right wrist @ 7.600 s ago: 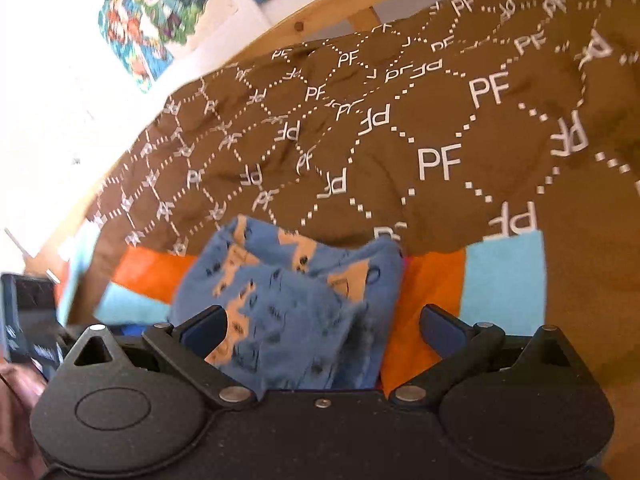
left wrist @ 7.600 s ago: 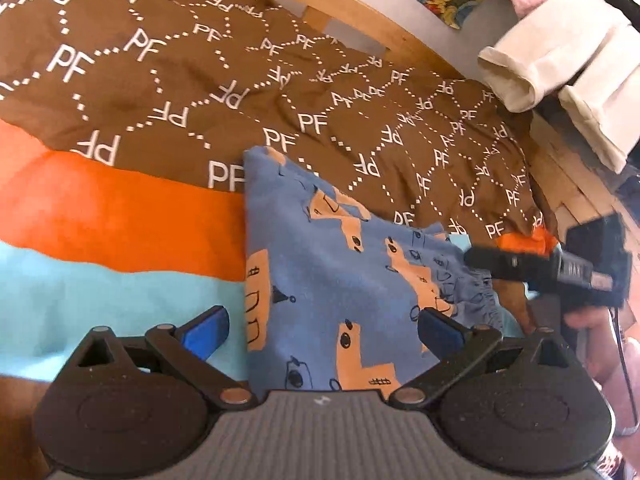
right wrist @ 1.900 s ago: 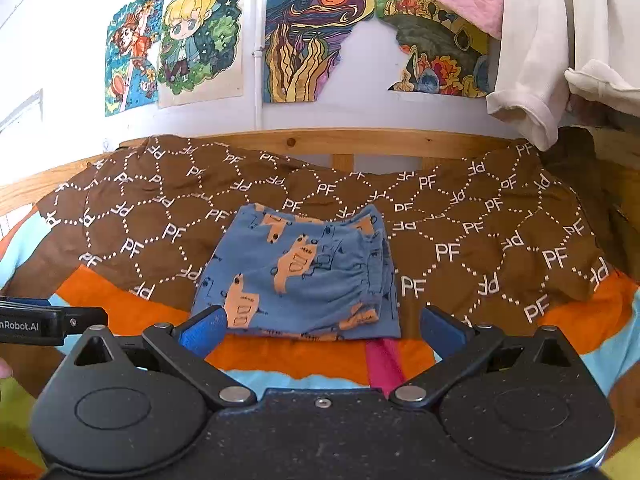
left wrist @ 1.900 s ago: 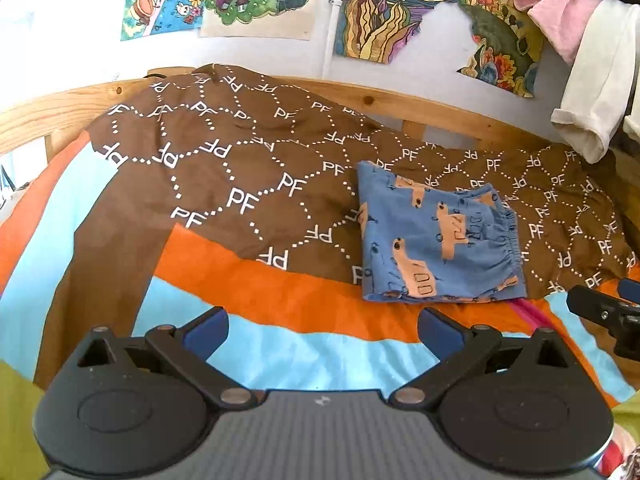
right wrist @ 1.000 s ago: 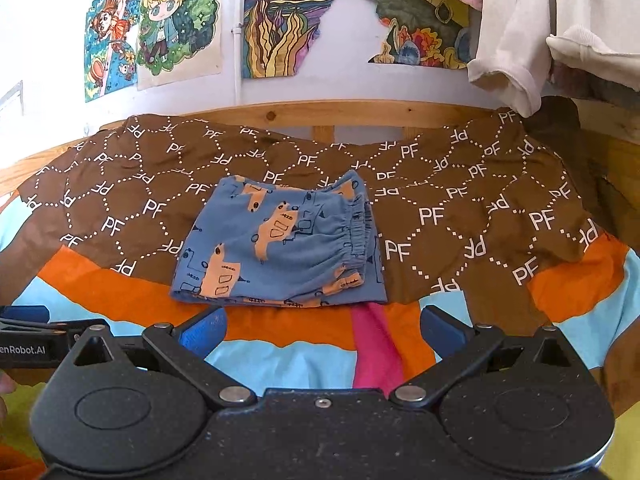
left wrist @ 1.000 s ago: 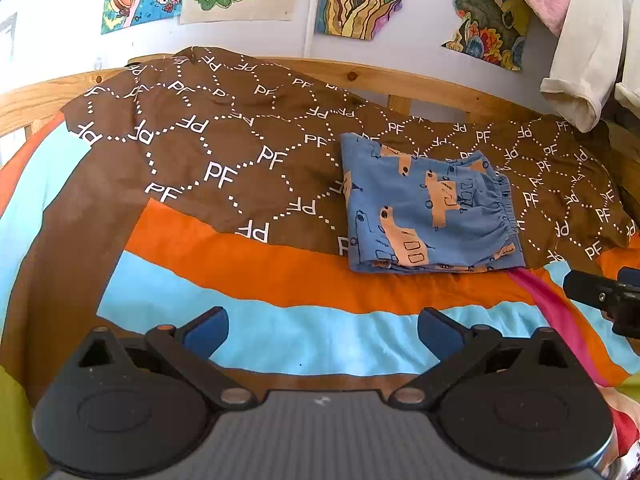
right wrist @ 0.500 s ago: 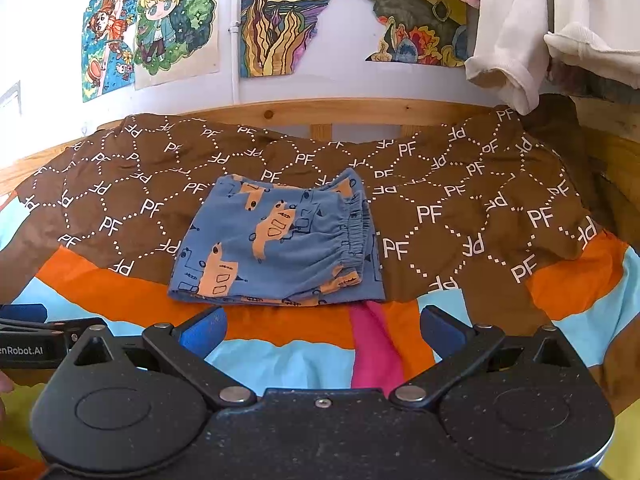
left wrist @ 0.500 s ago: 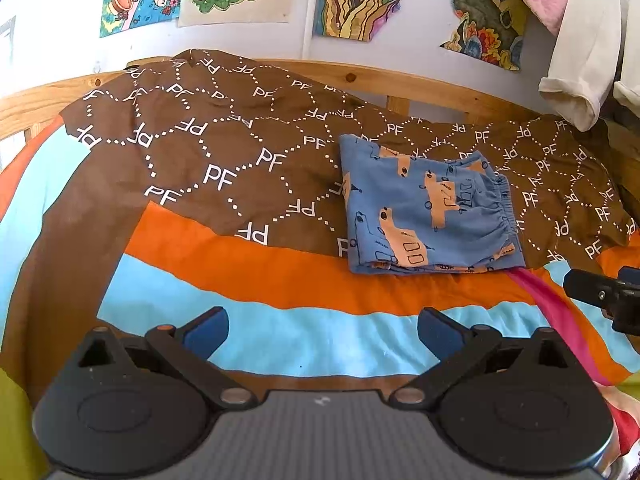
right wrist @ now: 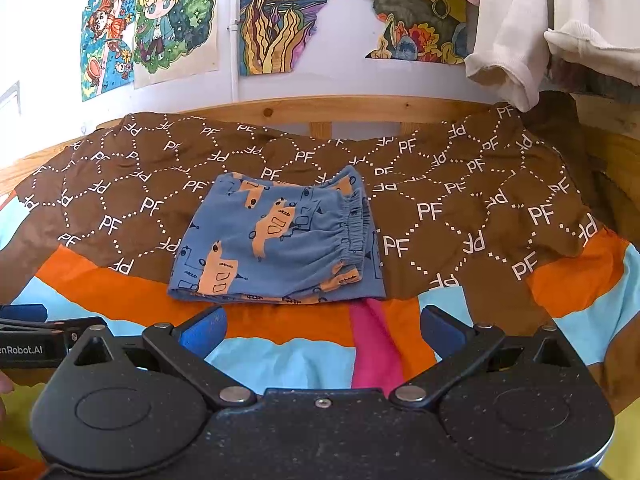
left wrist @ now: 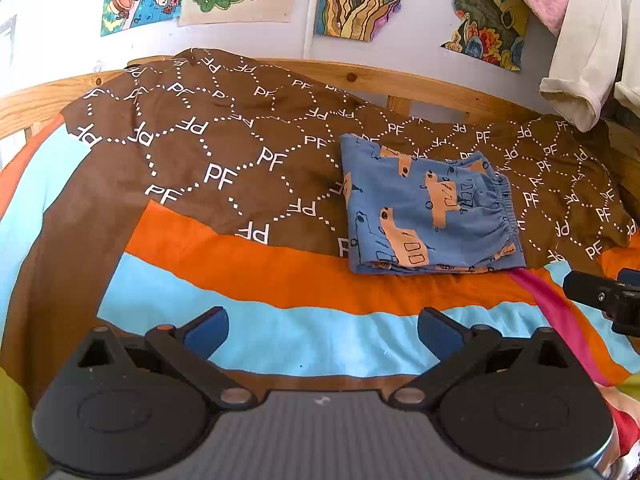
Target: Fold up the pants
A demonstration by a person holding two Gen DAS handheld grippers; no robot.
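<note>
A: Where are the pants [left wrist: 428,208] lying?

B: They lie folded into a flat packet on the bed cover [left wrist: 200,184], mostly on its brown part with the white "PF" letters. The near edge of the packet touches the orange stripe [left wrist: 248,268]. A pink stripe [right wrist: 372,344] begins just at the near right corner.

A: Which way does the packet point?

B: Its long axis runs left to right across the bed. The elastic waistband [right wrist: 352,228] is at the right end, gathered, and the folded edge is at the left end. The fabric is blue with orange vehicle drawings.

A: What about the left claw [left wrist: 322,330]?

B: It is spread wide and holds nothing. It hangs over the light blue stripe, well apart from the pants.

A: And the right claw [right wrist: 322,326]?

B: It also stands wide apart and empty, near the front edge of the packet but not touching it.

A: What is behind the bed?

B: A wooden bed rail [right wrist: 320,110], then a wall with colourful drawings [right wrist: 276,12]. A white garment [right wrist: 516,32] hangs at the upper right.
</note>
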